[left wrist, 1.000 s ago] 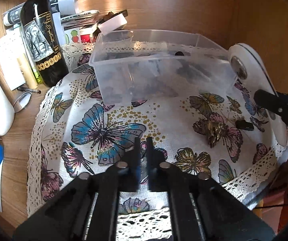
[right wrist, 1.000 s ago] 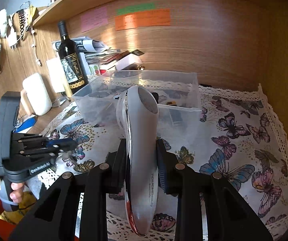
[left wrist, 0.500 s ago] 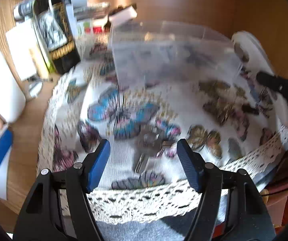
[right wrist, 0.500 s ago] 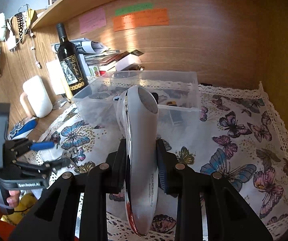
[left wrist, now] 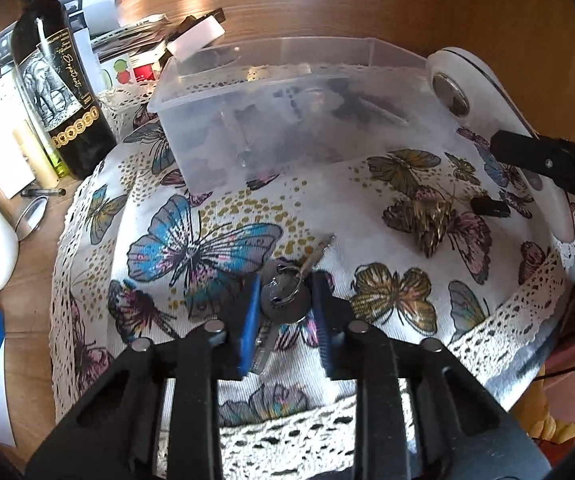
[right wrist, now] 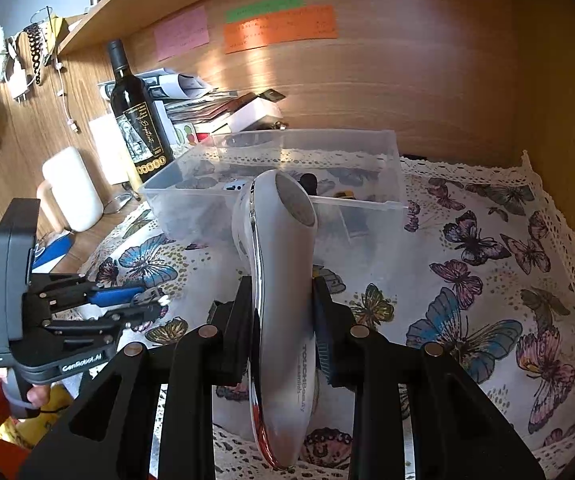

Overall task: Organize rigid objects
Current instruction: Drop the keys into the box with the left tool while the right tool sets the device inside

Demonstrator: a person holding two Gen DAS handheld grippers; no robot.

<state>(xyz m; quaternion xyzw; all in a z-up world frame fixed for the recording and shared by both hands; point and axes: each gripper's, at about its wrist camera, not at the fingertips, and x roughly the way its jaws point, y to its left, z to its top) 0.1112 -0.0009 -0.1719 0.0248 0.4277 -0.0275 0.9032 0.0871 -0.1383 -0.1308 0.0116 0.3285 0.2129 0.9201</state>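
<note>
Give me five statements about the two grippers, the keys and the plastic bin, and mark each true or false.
1. The left gripper is closed around the keys. True.
2. The right gripper is empty. False: it holds the white handheld device.
3. The clear plastic bin sits on the butterfly cloth. True.
4. The wine bottle stands inside the bin. False: it stands outside, to the bin's left.
5. The keys are already in the bin. False: they are on the cloth in front of it.

Contents of the clear bin (left wrist: 287, 92) murky; key (left wrist: 285, 300) blade under left tool (left wrist: 285, 304).
</note>
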